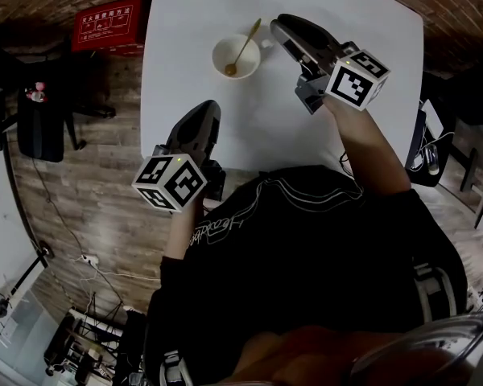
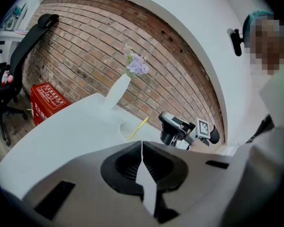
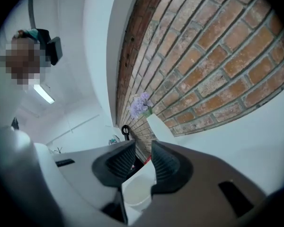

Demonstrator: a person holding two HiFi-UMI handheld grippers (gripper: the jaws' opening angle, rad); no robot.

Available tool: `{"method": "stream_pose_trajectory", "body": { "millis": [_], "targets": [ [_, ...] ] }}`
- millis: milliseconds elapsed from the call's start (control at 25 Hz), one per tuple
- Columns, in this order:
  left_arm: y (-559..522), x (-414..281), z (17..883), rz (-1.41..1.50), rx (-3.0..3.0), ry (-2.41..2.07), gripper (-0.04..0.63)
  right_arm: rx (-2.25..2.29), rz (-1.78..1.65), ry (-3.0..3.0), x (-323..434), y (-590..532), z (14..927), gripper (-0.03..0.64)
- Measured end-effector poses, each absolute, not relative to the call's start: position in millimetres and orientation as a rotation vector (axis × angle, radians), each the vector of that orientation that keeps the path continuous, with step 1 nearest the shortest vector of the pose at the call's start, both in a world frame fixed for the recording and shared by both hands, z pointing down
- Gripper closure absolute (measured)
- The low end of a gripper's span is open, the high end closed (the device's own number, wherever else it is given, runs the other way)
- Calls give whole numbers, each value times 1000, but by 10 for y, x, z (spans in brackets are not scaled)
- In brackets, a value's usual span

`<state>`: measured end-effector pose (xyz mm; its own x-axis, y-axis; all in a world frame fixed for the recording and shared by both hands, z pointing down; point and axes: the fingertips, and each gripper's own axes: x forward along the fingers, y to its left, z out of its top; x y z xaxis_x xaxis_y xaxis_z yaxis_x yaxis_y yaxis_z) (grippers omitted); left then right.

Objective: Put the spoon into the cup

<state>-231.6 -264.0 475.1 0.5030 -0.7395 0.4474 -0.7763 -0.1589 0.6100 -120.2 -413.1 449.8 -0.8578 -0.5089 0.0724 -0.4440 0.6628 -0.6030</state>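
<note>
A white cup (image 1: 236, 56) stands on the white table (image 1: 249, 127) toward its far side, with a gold spoon (image 1: 243, 48) resting in it, handle leaning up to the right. My right gripper (image 1: 278, 24) hovers just right of the cup, jaws slightly apart with nothing between them. In the right gripper view the cup (image 3: 138, 190) shows below my right gripper (image 3: 143, 161). My left gripper (image 1: 208, 109) hangs over the table's near edge, jaws shut and empty. The left gripper view shows my left gripper (image 2: 142, 148), the cup (image 2: 128, 129), the spoon (image 2: 138, 127) and the right gripper (image 2: 168, 126) beyond.
A white vase (image 2: 117, 91) with purple flowers (image 2: 136, 65) stands at the table's far edge before a brick wall. A red box (image 1: 106, 24) and a black office chair (image 1: 42, 123) sit on the wooden floor left of the table.
</note>
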Motion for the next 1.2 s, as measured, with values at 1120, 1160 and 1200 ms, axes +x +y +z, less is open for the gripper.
{"method": "stream_pose_trajectory", "body": {
  "millis": [1120,1160,1200],
  "targets": [
    [-1593,-1888,3583,-53,2185,-1332,588,-339,-663,2993,-1168,-1862,3533,620],
    [-1576,-1869,3564,-54,2191,-1331,588,-344,-667,2993,-1157,-1837,3533,620],
    [-1559,-1851,3548,-54,2196,-1330,588,-350,-673,2991,-1143,-1815,3537,620]
  ]
}}
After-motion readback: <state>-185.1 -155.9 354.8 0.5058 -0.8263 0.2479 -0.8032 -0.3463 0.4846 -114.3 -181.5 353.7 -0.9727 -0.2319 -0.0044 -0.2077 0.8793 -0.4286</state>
